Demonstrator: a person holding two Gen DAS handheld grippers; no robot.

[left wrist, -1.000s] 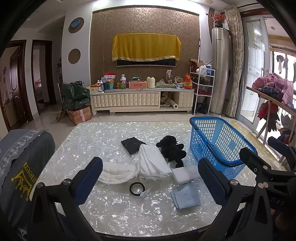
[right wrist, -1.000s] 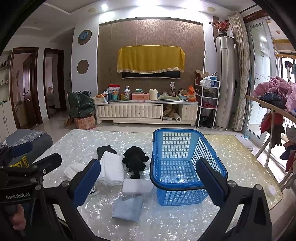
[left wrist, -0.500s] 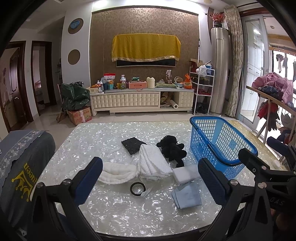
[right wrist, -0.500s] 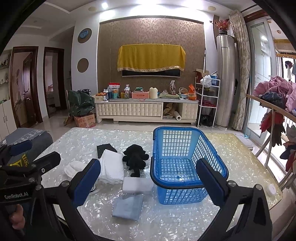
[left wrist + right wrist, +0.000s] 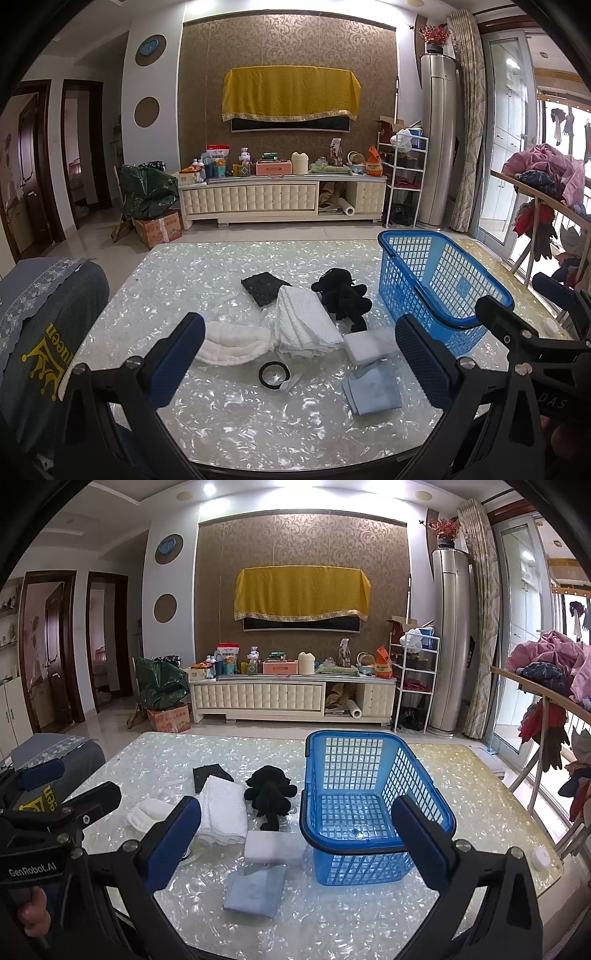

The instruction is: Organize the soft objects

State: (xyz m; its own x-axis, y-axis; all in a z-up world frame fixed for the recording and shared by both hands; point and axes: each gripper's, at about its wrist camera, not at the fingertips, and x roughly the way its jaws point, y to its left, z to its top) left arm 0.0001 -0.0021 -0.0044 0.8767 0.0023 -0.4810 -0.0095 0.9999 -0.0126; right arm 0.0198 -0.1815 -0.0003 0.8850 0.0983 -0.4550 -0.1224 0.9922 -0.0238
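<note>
On the pearly table lie a black plush toy [image 5: 341, 297] [image 5: 271, 794], a folded white towel [image 5: 303, 321] [image 5: 221, 812], a rolled white cloth [image 5: 232, 341] [image 5: 147, 812], a black pad [image 5: 264, 286] [image 5: 208, 775], a white sponge block [image 5: 369, 341] [image 5: 273, 842] and a folded light-blue cloth [image 5: 373, 387] [image 5: 255, 888]. An empty blue basket [image 5: 436, 291] [image 5: 369, 808] stands to their right. My left gripper [image 5: 299, 360] is open and empty above the near table edge. My right gripper [image 5: 295, 843] is open and empty, in front of the basket.
A black tape ring [image 5: 273, 373] lies near the towel. A grey-covered chair [image 5: 40, 325] stands at the table's left. A rack with clothes [image 5: 554, 686] stands at the right. A TV cabinet [image 5: 280, 199] is across the room.
Both grippers have risen slightly and drifted; the table objects sit a little lower in view. Nothing was taken hold of.
</note>
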